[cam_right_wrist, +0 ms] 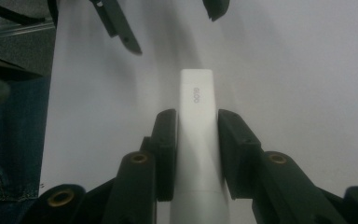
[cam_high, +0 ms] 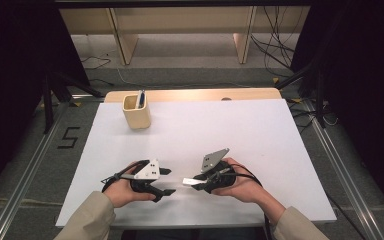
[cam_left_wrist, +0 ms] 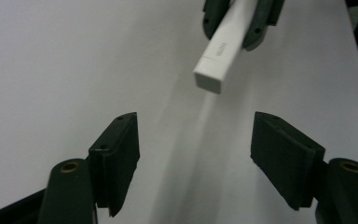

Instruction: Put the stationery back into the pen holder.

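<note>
The right gripper (cam_right_wrist: 196, 140) clamps a white bar (cam_right_wrist: 196, 140) whose long axis points toward nine o'clock across the table (cam_high: 260, 140), straight at the left gripper (cam_left_wrist: 195, 154), wide apart and empty, just short of the tip

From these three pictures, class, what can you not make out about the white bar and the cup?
- White bar: its rear end, cut off by the right gripper view's bottom edge between the right gripper pads.
- Small grey print on the bar: too blurred to read, left gripper view.
- Cup: contents beyond one pen, hidden by its wall, high view.
</note>
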`<move>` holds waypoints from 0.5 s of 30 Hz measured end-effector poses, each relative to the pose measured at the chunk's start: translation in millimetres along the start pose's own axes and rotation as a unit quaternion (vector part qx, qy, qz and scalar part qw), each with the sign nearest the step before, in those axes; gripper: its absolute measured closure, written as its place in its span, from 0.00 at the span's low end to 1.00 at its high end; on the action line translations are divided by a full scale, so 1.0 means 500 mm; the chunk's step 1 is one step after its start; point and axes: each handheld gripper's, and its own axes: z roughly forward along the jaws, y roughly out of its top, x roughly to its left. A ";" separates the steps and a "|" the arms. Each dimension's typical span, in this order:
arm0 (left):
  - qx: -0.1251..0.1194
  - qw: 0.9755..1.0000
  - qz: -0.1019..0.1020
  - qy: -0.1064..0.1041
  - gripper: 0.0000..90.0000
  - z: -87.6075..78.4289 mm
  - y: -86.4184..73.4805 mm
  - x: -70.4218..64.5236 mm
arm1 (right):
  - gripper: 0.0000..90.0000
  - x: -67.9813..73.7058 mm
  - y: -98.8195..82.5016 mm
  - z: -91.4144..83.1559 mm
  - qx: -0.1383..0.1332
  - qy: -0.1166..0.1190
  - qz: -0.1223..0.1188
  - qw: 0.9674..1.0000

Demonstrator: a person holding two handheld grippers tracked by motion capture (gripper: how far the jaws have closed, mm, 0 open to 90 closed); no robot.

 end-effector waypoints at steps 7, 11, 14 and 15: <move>0.004 0.999 0.025 -0.021 0.42 0.023 0.016 -0.010 | 0.77 0.009 0.003 0.009 0.009 0.018 -0.012 1.000; 0.009 0.999 0.038 -0.032 0.46 0.034 0.022 -0.015 | 0.77 0.013 0.005 0.012 0.012 0.025 -0.017 0.999; 0.011 0.998 0.045 -0.037 0.49 0.040 0.027 -0.017 | 0.77 0.015 0.006 0.013 0.013 0.027 -0.018 0.999; 0.011 0.998 0.047 -0.038 0.50 0.042 0.027 -0.017 | 0.77 0.016 0.007 0.014 0.013 0.029 -0.020 0.999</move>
